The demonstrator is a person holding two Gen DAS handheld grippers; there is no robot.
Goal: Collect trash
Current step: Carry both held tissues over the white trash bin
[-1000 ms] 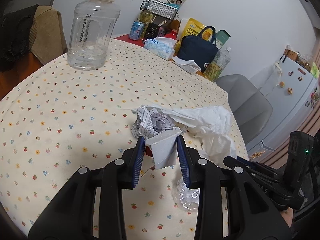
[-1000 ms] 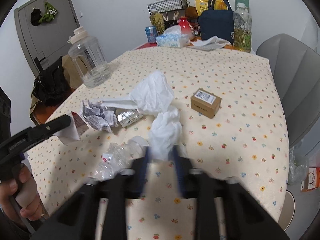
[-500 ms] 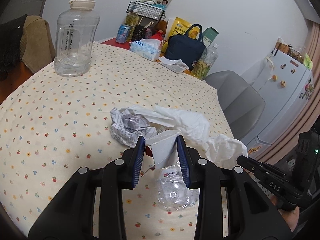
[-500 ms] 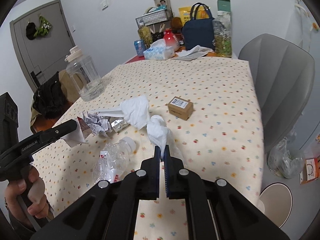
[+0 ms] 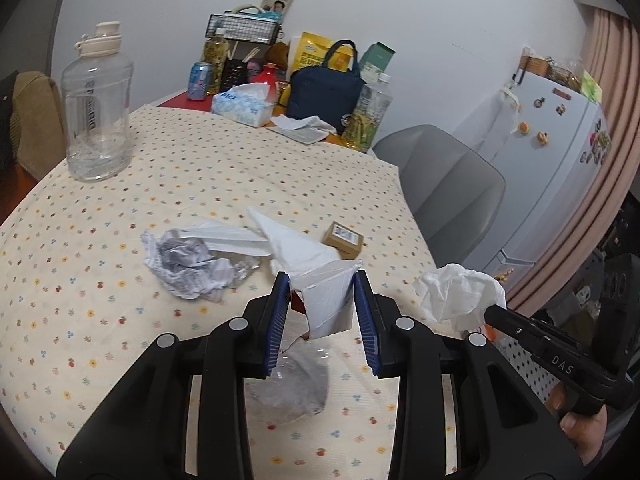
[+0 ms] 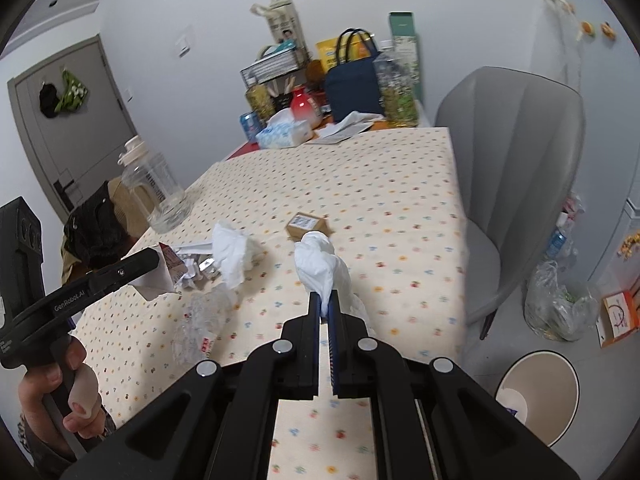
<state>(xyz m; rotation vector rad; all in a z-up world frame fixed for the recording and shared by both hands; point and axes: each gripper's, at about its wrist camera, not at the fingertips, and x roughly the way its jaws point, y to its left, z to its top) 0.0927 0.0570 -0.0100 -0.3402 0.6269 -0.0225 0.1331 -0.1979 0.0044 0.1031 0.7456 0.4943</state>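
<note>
My left gripper (image 5: 322, 284) is shut on a flattened white carton (image 5: 328, 300) with a red side and holds it above the table; the carton also shows in the right wrist view (image 6: 160, 272). My right gripper (image 6: 326, 300) is shut on a crumpled white tissue (image 6: 320, 264), lifted off the table near its right edge; the tissue also shows in the left wrist view (image 5: 456, 294). On the table lie crumpled printed paper (image 5: 184, 268), a white tissue (image 5: 296, 246), a foil wrapper (image 5: 244, 268), a crushed clear bottle (image 6: 204, 316) and a small cardboard box (image 5: 344, 236).
A round open bin (image 6: 538, 394) stands on the floor at the right, beside a grey chair (image 6: 516, 184) and a clear trash bag (image 6: 556, 304). A big clear jug (image 5: 98, 108) stands far left. A tissue box (image 5: 244, 106), navy bag (image 5: 324, 90) and bottles crowd the far end.
Both grippers have pulled back and up from the pile. The right gripper has carried its tissue off the table toward the right edge. The left still holds the carton.
</note>
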